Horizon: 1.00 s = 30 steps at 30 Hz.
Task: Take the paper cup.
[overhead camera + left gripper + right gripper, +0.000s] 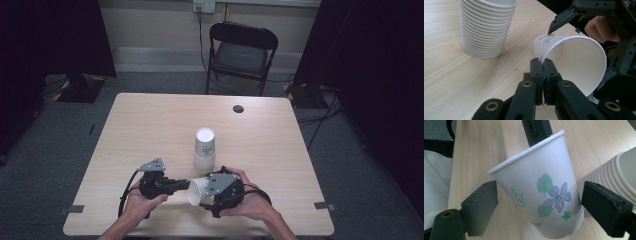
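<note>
My left gripper [543,65] is closed tight on the rim of one paper cup [574,60]; the thin wall of the cup is pinched between its two black jaws. My right gripper [539,202] stands wide open around the body of the same cup, and its pads are on both sides but not pressing on it. The cup is tilted, held above the table [150,130] near my edge, between my two hands. On its white side I see printed blue flowers and green leaves, but no words that I can read. Just beside it stands one stack of paper cups [204,150], upside down, with many ribbed rims. Farther away on the table is one round dark hole [238,108]. Behind the table stands one black folding chair [242,52].
</note>
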Available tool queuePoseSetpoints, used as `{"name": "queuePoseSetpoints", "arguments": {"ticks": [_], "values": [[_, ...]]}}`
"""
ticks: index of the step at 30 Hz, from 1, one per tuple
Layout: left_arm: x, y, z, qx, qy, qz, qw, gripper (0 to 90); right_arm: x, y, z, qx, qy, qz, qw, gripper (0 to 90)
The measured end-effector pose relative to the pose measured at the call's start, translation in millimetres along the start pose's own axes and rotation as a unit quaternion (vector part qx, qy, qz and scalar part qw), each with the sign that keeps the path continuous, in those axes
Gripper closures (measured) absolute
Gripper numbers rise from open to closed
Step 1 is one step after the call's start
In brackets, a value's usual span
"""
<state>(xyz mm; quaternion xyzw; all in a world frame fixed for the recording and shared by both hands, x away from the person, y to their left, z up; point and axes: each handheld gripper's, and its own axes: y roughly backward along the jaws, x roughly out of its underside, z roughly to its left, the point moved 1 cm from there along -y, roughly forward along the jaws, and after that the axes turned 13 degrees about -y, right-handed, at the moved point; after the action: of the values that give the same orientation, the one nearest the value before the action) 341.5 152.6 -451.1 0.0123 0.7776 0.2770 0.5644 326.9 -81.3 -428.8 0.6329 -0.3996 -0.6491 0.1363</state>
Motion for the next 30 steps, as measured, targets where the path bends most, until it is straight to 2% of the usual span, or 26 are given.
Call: {"name": "queuePoseSetpoints", "arguments": {"ticks": [4, 10, 13, 14, 16, 21, 23, 26, 30], "values": [[-1.5, 0.8, -0.9, 0.005, 0.011, -0.016, 0.9998, 88.4, -0.6, -4.3, 0.2, -0.001, -0.004, -0.001, 1.0000, 14.1], [-2.4, 3.0, -1.3, 0.006, 0.017, -0.024, 0.9995, 88.2, -2.0, -8.2, 2.9, -0.004, -0.013, -0.010, 0.9999, 17.1], [-2.3, 2.9, -1.8, 0.013, 0.024, -0.027, 0.9993, 87.6, -2.6, -10.4, 6.5, -0.008, -0.017, -0.001, 0.9998, 20.5], [-2.6, 3.1, -2.1, 0.018, 0.028, -0.030, 0.9990, 87.6, -3.2, -11.0, 8.4, -0.011, -0.014, 0.002, 0.9998, 25.0], [-2.9, 3.3, -2.0, 0.017, 0.028, -0.029, 0.9990, 87.6, -3.7, -12.6, 11.9, -0.007, -0.003, 0.006, 1.0000, 25.7], [-2.6, 2.2, -1.9, 0.019, 0.032, -0.023, 0.9990, 87.7, -3.6, -14.6, 10.5, -0.014, -0.009, 0.001, 0.9999, 24.8], [-1.8, 1.3, -1.7, 0.019, 0.034, -0.021, 0.9990, 87.7, -4.0, -14.9, 11.0, -0.010, -0.009, -0.003, 0.9999, 25.8], [-2.0, 3.4, -0.7, 0.017, 0.034, -0.031, 0.9988, 85.9, -4.4, -13.4, 7.9, -0.022, -0.023, -0.017, 0.9994, 28.7], [-1.7, 3.0, -1.4, 0.020, 0.034, -0.030, 0.9988, 80.9, -2.9, -9.7, 1.4, -0.038, -0.053, -0.038, 0.9971, 29.5]]}}
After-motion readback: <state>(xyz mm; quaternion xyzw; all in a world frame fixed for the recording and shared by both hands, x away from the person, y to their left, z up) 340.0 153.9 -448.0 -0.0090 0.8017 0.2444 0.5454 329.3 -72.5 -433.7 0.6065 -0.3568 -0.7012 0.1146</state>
